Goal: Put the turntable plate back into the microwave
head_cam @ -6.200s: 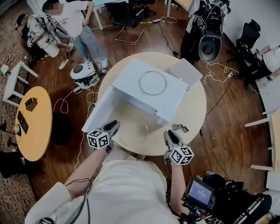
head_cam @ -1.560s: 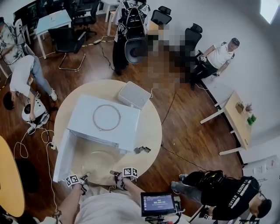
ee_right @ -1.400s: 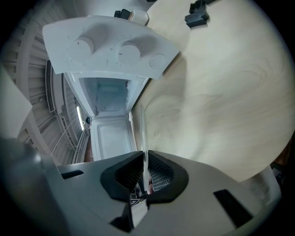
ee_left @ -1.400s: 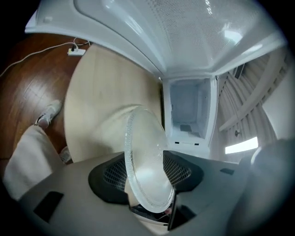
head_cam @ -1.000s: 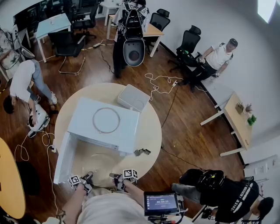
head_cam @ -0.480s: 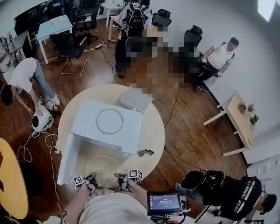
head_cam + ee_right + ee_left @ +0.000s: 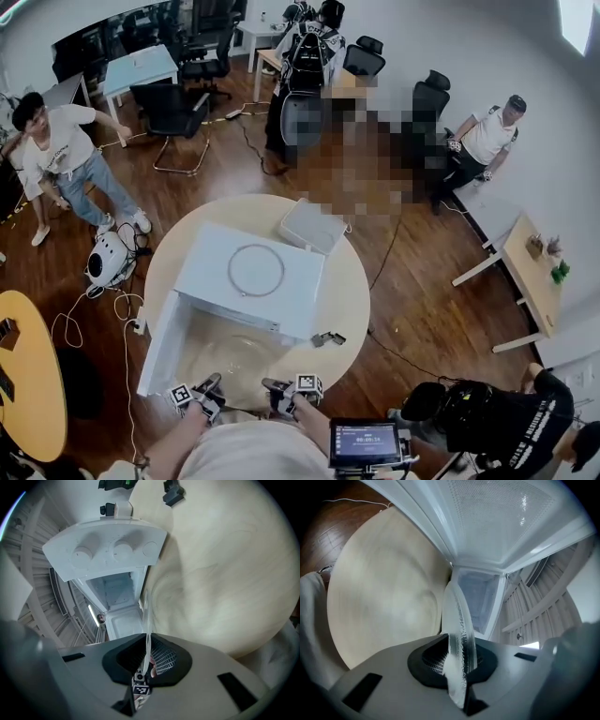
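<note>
Jaws — left gripper's (image 7: 207, 385) just closing, right gripper's (image 7: 277, 385) shut — pinch plate (image 7: 457, 616)

Centre frame, the microwave cavity (image 7: 116, 603) stands open and clear; its open door (image 7: 157, 345) walls the table's (image 7: 349, 291) lower left.
</note>
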Available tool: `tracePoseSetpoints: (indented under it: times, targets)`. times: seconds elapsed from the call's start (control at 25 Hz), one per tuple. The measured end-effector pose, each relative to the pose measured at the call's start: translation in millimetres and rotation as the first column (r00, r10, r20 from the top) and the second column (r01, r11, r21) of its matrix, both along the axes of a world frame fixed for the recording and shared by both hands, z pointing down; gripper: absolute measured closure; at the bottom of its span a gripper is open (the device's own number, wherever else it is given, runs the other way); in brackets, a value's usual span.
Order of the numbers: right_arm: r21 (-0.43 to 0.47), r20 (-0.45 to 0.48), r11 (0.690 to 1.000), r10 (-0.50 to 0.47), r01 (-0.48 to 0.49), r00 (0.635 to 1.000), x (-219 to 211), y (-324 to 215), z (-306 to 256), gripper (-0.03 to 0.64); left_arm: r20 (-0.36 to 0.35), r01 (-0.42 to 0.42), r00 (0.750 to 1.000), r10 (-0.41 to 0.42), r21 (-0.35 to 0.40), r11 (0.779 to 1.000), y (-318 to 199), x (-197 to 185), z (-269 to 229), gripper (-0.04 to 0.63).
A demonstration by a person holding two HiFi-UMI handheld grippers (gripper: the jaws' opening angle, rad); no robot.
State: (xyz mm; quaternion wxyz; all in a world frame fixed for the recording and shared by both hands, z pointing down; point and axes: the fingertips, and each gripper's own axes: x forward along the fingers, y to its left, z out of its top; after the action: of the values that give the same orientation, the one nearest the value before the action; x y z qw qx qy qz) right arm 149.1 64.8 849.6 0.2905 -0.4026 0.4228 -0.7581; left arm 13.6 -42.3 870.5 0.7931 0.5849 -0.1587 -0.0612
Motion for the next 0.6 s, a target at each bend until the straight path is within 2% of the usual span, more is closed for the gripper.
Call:
tracePoseSetpoints:
  times: [0.28, 0.4, 0.6]
  targets:
    - [0.137, 0.001, 0.99, -0.027, 0.026, 1.0, -0.3, -17.2, -9.6, 0.586, -0.029, 0.025, 0.999, -0.023, 0.094, 0.995, -16.2, -7.5, -24.1, 0.557]
    - [0.159, -0.047, 0.987, -0.031, 0.038, 0.998, 11.1, 3.6, -22.0, 0.586, -0.047, 0.029, 0.999, -0.024, 0.101, 0.994, 5.5, 4.9, -41.3, 0.557]
    - [0.192, -0.171, 0.972, -0.099, 0.132, 0.98, 7.4, -7.5, -35.5, 0.585, -0.058, 0.069, 0.996, -0.063, 0.121, 0.99, 0.7, -0.6, -63.4, 0.557]
